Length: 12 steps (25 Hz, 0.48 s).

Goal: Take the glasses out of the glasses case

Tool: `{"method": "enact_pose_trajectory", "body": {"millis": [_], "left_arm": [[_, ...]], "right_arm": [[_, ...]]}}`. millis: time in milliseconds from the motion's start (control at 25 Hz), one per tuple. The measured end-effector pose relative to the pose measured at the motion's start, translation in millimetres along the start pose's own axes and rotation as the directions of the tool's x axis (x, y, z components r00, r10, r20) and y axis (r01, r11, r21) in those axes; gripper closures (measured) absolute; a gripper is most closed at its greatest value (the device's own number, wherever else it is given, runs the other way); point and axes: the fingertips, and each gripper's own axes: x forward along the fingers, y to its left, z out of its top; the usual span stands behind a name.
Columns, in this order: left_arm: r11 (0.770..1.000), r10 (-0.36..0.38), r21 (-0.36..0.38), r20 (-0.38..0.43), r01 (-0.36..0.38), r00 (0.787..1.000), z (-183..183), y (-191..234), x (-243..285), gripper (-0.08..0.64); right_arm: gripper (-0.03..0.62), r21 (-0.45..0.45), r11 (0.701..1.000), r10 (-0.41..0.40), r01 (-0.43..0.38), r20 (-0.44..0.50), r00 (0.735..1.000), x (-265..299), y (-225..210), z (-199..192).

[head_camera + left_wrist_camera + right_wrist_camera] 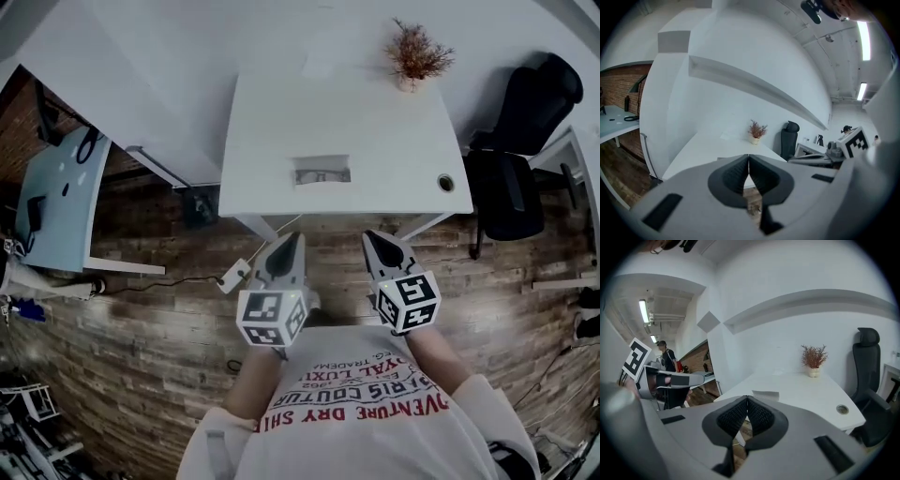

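Glasses case [322, 173] on table [281, 122] near its front edge, potted plant [415, 54] at far right corner

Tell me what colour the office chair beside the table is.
Black. The padded office chair shows best in the head view, right of the white rectangular table.

— What did the white table [272, 141] carry?
— A grey glasses case [322, 172] lay close to the middle of its near edge, and a small potted plant [414, 56] stood at the far edge, towards the right
— Anything else?
— A round grommet [445, 183] sat by the near right corner; the table stood on a wood-plank floor [141, 319]
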Motion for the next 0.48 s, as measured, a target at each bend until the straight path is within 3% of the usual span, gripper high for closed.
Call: {"method": "enact_pose_trajectory", "body": {"millis": [240, 480], "left_arm": [[1.000, -0.027, 0.006, -0.034, 0.028, 0.999, 14, 67, 33, 0.552], [0.999, -0.033, -0.011, -0.045, 0.032, 0.998, 24, 101, 61, 0.552]], "right_arm": [[0.580, 0.038, 0.998, -0.058, 0.058, -0.017, 0.998, 66, -2, 17], [0.580, 0.042, 0.998, -0.043, 0.045, -0.056, 0.998, 109, -1, 23]]}}
